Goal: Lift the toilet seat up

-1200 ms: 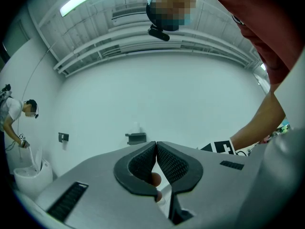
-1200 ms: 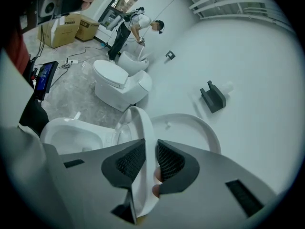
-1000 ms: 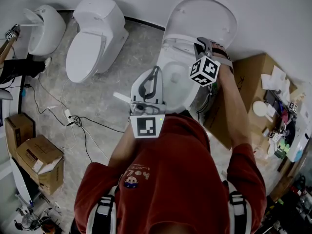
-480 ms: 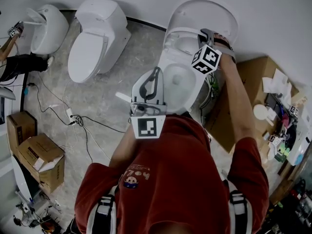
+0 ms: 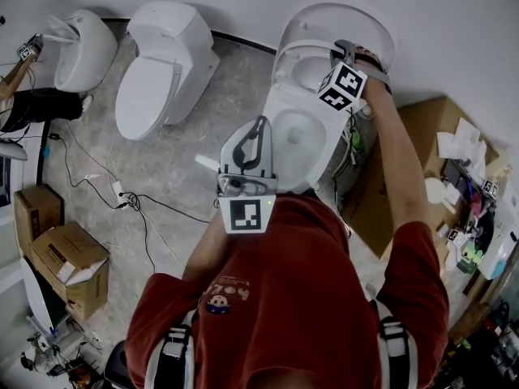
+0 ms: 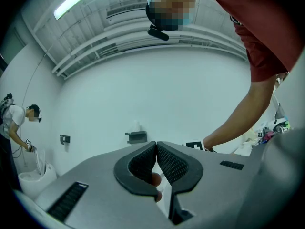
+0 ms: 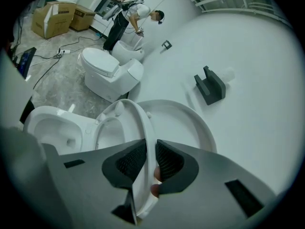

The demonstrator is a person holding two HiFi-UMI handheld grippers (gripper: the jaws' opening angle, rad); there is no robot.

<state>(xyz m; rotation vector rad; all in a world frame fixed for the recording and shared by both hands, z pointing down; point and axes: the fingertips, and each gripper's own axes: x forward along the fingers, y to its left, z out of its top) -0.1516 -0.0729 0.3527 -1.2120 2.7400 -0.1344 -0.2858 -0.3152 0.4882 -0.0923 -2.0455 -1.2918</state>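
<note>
The white toilet [image 5: 285,140] stands against the wall with its lid [image 5: 369,24] leaning back. Its seat ring [image 5: 302,55] is raised steeply, close in front of the lid. My right gripper [image 5: 335,53] is at the seat's right rim. In the right gripper view the seat's rim [image 7: 143,116] runs between the pads, and my right gripper [image 7: 150,149] is shut on it; the lid [image 7: 188,125] is just behind, the bowl [image 7: 50,128] lower left. My left gripper [image 5: 258,125] hovers over the bowl's near edge, shut and holding nothing [image 6: 156,146].
Two more white toilets [image 5: 160,59] [image 5: 77,47] stand to the left, with another person [image 5: 32,104] at the far one. Cables [image 5: 122,197] trail over the floor. Cardboard boxes [image 5: 61,258] sit lower left. A big carton [image 5: 418,128] and clutter stand right of the toilet.
My right gripper has moved toward the wall with the seat, which now stands steeper and nearer the lid. The left gripper has stayed where it was.
</note>
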